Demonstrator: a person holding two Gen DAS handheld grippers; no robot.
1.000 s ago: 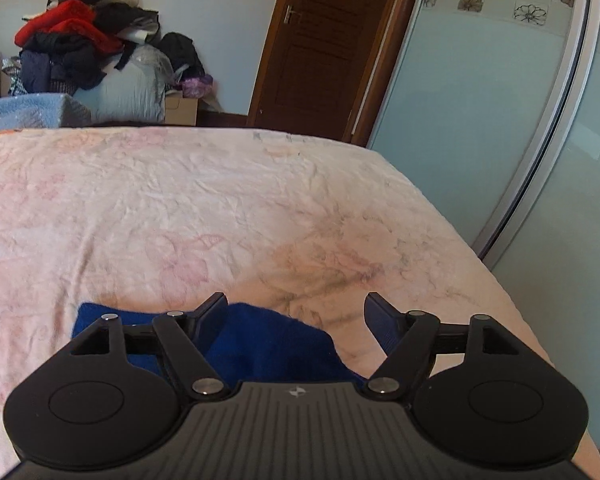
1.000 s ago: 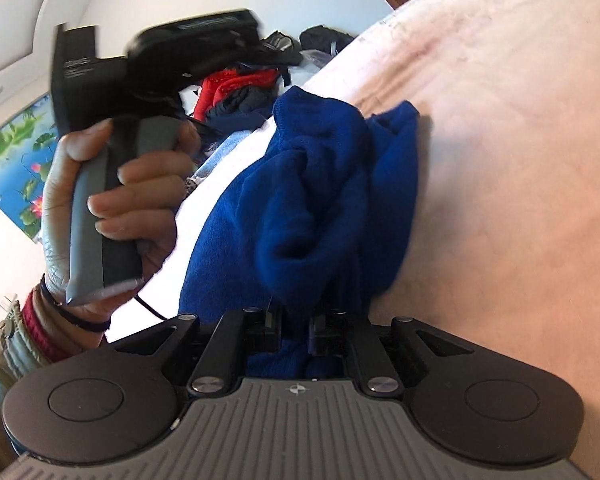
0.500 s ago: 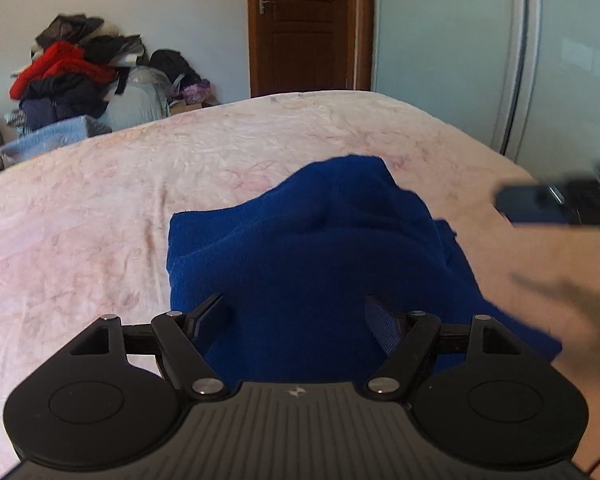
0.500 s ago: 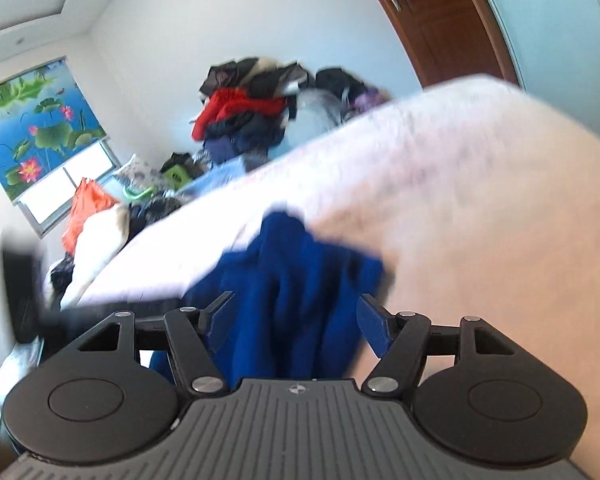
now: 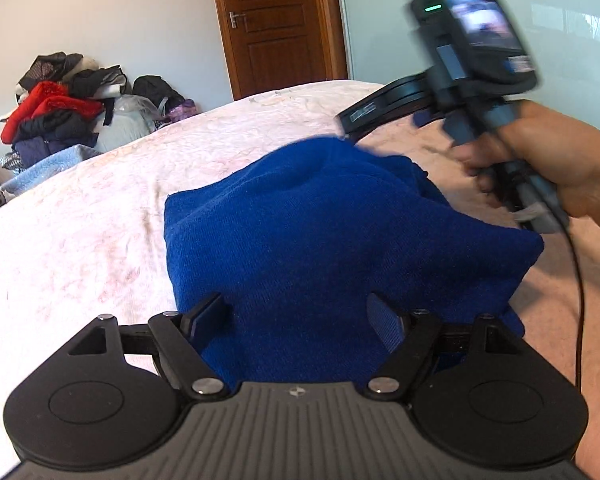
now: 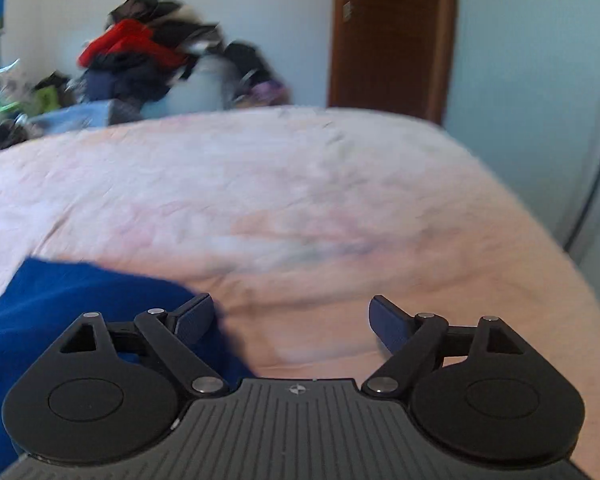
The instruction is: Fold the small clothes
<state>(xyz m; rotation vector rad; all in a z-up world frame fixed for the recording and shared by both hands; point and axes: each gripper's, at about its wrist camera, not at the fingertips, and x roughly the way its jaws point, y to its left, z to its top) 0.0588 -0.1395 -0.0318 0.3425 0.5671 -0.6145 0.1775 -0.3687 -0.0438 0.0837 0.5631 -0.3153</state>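
A folded dark blue knit garment (image 5: 332, 240) lies bunched on the pink floral bed sheet (image 5: 80, 220). My left gripper (image 5: 298, 320) is open, its fingers apart just above the garment's near edge, holding nothing. In the right wrist view the garment (image 6: 80, 312) shows at the lower left. My right gripper (image 6: 290, 318) is open and empty, over bare sheet (image 6: 300, 200) beside the garment. The right gripper's body and the hand holding it (image 5: 480, 92) appear blurred at the upper right of the left wrist view, raised beyond the garment.
A pile of clothes and bags (image 5: 68, 108) lies past the bed's far left. A brown wooden door (image 5: 276, 24) and frosted sliding panels (image 5: 560, 20) stand behind. The bed's right edge (image 6: 548, 248) drops off near the panels.
My right gripper let go of the blue garment, opened and swung to the right of it. My left gripper moved over the garment, staying open.
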